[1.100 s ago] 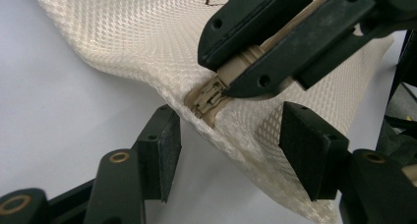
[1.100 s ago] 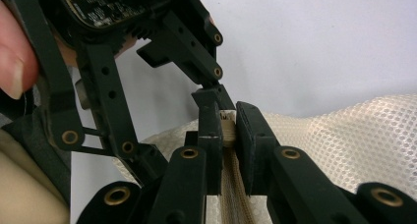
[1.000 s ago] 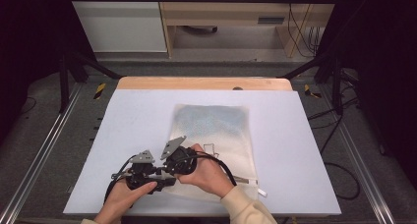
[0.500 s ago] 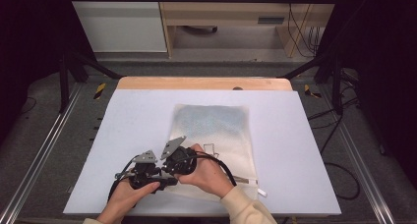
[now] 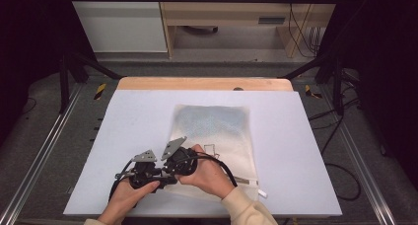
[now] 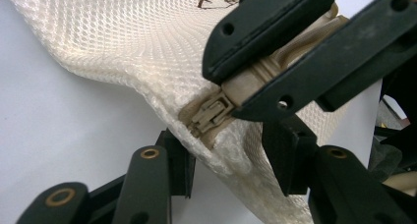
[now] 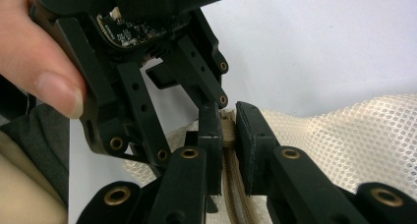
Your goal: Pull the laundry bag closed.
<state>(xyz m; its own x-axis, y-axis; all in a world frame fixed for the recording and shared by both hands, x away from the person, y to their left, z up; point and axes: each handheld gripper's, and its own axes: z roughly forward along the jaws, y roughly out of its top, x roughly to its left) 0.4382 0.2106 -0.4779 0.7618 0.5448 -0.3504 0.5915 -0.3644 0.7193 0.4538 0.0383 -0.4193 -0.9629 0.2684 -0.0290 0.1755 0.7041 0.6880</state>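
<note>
Mesh fills most of what my two tongs look at: a cream mesh laundry bag (image 5: 217, 136) lies flat on the white table (image 5: 305, 151), a little right of the middle of the high view, with its near edge down at my hands in the lower middle of the frame.

My right gripper (image 7: 227, 130) is clamped on the tan zipper tape (image 7: 228, 133) at that near edge. In its own view the two pads stand narrow, just below the middle of the frame, with the strip of tape pressed between them and the zipper running down out of the bottom.

My left gripper (image 6: 227, 160) comes in from the opposite side. In its view the tan zipper slider (image 6: 210, 115) sits at the middle of the frame, just where the tape leaves my right gripper's jaws at the upper right. My left jaws have just been closing, yet they are partly apart, one low at the left and one low at the right, with the slider and the bag's edge between them. The pads do not press on it.

In the high view both grippers sit close together at the lower left of the bag.
</note>
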